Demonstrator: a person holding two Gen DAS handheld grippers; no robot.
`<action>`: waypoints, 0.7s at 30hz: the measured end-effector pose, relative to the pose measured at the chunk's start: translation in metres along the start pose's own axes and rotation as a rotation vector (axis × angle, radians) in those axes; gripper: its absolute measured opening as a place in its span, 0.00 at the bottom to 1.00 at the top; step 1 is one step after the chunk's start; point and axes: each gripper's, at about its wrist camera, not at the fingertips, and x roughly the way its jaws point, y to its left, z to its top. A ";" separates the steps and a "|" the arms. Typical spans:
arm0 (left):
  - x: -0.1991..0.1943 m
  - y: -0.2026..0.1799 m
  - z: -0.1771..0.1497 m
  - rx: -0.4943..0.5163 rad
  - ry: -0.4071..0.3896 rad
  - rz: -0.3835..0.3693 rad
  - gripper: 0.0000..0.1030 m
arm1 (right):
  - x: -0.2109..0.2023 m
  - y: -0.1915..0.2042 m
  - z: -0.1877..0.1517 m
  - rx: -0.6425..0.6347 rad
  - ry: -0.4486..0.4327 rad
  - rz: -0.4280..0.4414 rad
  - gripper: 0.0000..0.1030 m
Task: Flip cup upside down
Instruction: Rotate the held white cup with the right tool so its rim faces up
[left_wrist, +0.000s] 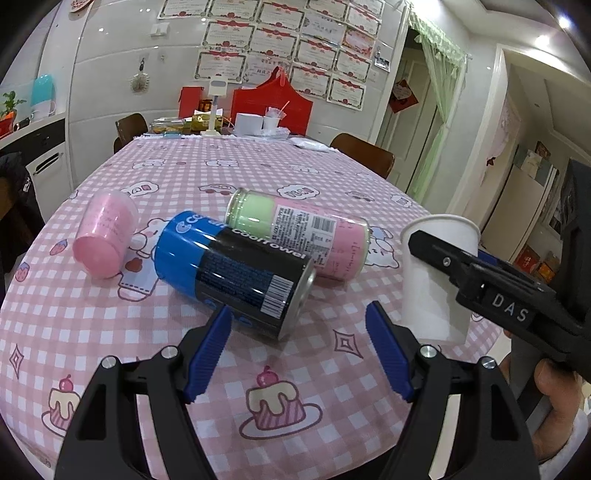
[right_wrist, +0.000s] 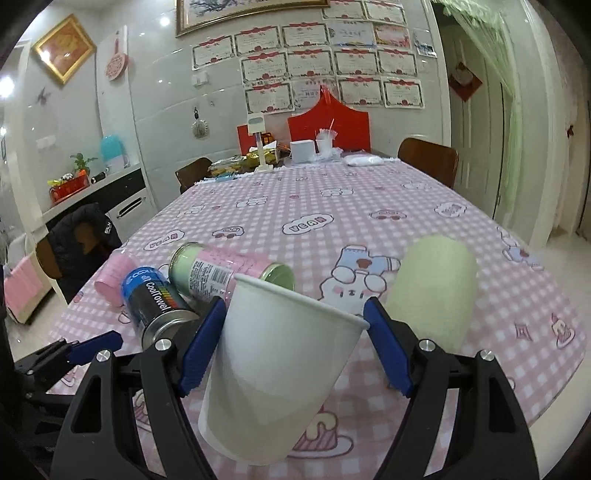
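A white paper cup (right_wrist: 280, 373) sits between the blue pads of the right gripper (right_wrist: 291, 350), near the front right part of a desk covered in a pink checked tablecloth (left_wrist: 295, 170). The cup's mouth faces up and it leans to one side, so the flip looks barely begun or not begun; turning it over and setting it down on its rim is still to do. The right jaws are spread around the cup: the left pad appears to touch its wall, while the right pad stands just beside the rim, and whether they truly pinch it cannot be told. The left gripper (left_wrist: 299, 350) hovers low over the cloth with its jaws spread and nothing between them. Just ahead of it lies a blue and black can (left_wrist: 232, 273) on its side, touching a pink and green can (left_wrist: 299, 236) also lying down. A pink tumbler (left_wrist: 105, 232) lies further left, and a pale green tumbler (right_wrist: 432, 291) stands mouth down to the cup's right. Both cans lie near the cup and could be knocked during the turn.
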 end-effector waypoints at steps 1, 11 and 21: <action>0.000 0.001 0.000 -0.005 0.000 0.001 0.72 | 0.001 0.000 0.001 -0.003 -0.004 -0.002 0.71; 0.003 0.003 0.001 -0.026 -0.001 -0.014 0.72 | 0.008 0.000 -0.002 -0.039 -0.022 -0.025 0.71; 0.007 0.002 0.000 -0.027 0.006 -0.008 0.72 | -0.002 0.003 -0.003 -0.095 -0.034 -0.069 0.63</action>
